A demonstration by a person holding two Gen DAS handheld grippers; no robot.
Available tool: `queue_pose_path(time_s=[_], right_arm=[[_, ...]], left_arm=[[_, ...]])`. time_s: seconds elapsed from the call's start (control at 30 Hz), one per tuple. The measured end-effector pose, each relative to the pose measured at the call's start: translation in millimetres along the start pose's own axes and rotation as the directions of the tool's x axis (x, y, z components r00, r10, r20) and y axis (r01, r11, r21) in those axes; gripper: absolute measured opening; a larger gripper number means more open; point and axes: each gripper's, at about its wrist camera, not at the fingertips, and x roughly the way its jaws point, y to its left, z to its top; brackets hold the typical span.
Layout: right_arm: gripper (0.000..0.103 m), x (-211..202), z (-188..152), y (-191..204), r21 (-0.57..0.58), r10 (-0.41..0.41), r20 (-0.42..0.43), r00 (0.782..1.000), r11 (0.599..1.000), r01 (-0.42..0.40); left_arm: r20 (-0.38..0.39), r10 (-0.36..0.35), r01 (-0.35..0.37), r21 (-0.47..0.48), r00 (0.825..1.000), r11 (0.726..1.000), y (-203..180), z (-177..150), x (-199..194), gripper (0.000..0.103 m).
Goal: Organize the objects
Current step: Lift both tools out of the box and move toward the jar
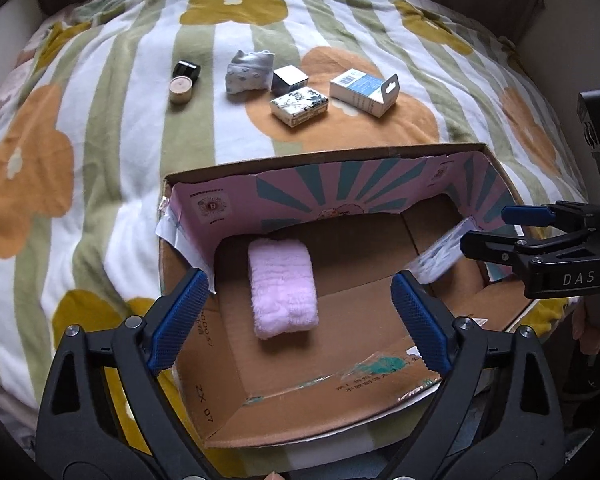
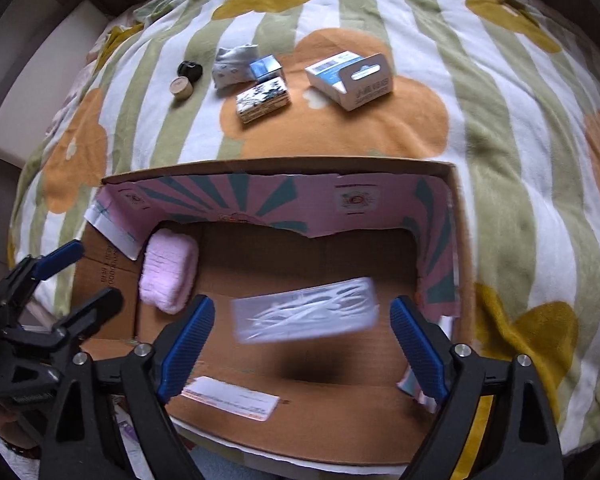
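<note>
An open cardboard box [image 1: 324, 156] with pink printed flaps lies on the flowered blanket. A rolled pink towel [image 1: 282, 288] rests on the box floor, free of both pads. Above it my left gripper [image 1: 300, 282] stands open. In the right wrist view my right gripper [image 2: 302, 304] is open over the box [image 2: 280, 166]. A blurred clear packet [image 2: 306, 310] of white pieces is in the gap between its pads, with space on both sides. The towel [image 2: 168, 270] is at the box's left end. The right gripper [image 1: 488, 230] also shows at the left view's right edge.
Beyond the box on the blanket [image 1: 100, 160] lie a black jar with a round tin [image 1: 180, 88], a grey cloth bundle [image 1: 248, 72], a small silver box [image 1: 290, 80], a floral box [image 1: 299, 106] and a white-blue carton [image 1: 364, 90]. The left gripper [image 2: 94, 270] sits at the box's left side.
</note>
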Motion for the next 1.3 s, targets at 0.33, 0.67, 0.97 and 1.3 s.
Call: queue_pose_path(time_s=[0.33,0.67,0.97,1.3], right_arm=[[0.102,-4.0,-2.5,3.4,-0.041,-0.004,-0.008,1.0,0.999,0.003],[0.102,-8.9,2.7,12.9,-0.075,0.011,-0.011,1.0,0.997,-0.012],[0.102,-18.5,15.3,20.6,-0.093,0.016,0.007,1.0,0.996,-0.015],[0.102,-38.3,43.5,41.1,-0.153,0.048,0.057,0.997,0.987,-0.039]], left_arm=[[0.01,0.005,-0.005,-0.019,1.0,1.0,5.2,-2.4,-5.9,0.092],[0.045,0.044,-0.045,0.025,0.998,0.999,4.2,2.6,-15.1,0.092],[0.08,0.038,-0.039,0.017,0.996,0.999,15.7,19.1,-26.7,0.092],[0.126,0.053,-0.053,-0.009,0.991,0.999,42.9,50.2,-44.7,0.092]])
